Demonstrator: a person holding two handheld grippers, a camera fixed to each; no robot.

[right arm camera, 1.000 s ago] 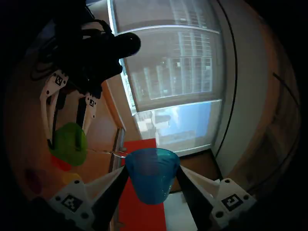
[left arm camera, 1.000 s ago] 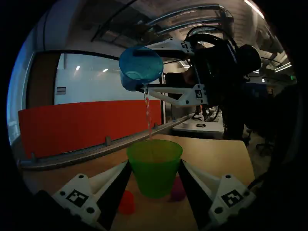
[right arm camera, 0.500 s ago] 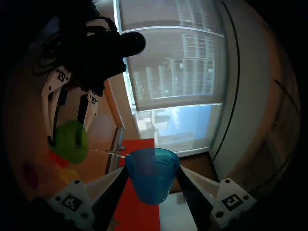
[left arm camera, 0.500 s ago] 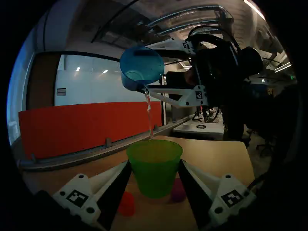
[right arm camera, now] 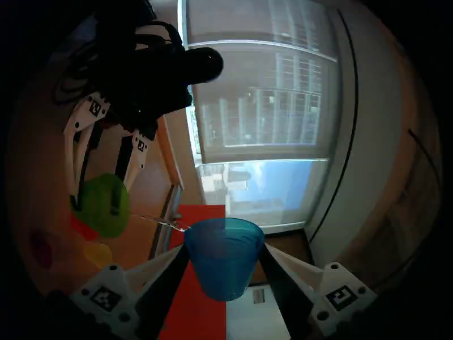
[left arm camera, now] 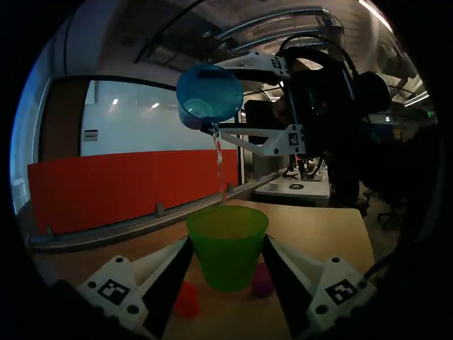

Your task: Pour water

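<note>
Mid-pour, not done yet: blue cup (left arm camera: 208, 105) tipped at 12 o'clock in right gripper (right arm camera: 224, 249) jaws, thin stream (left arm camera: 219, 164) dropping into green cup (left arm camera: 227, 258) clamped in left gripper (left arm camera: 227, 241) jaws at 6.

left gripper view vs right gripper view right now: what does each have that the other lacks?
Left gripper view: ceiling pipes and an office desk beyond the table. Right gripper view: a bright window with buildings outside, and a small yellow item on the table. Shared: the left tool shut on the green cup, the right tool shut on the tilted blue cup, and the water stream between the cups.
</note>
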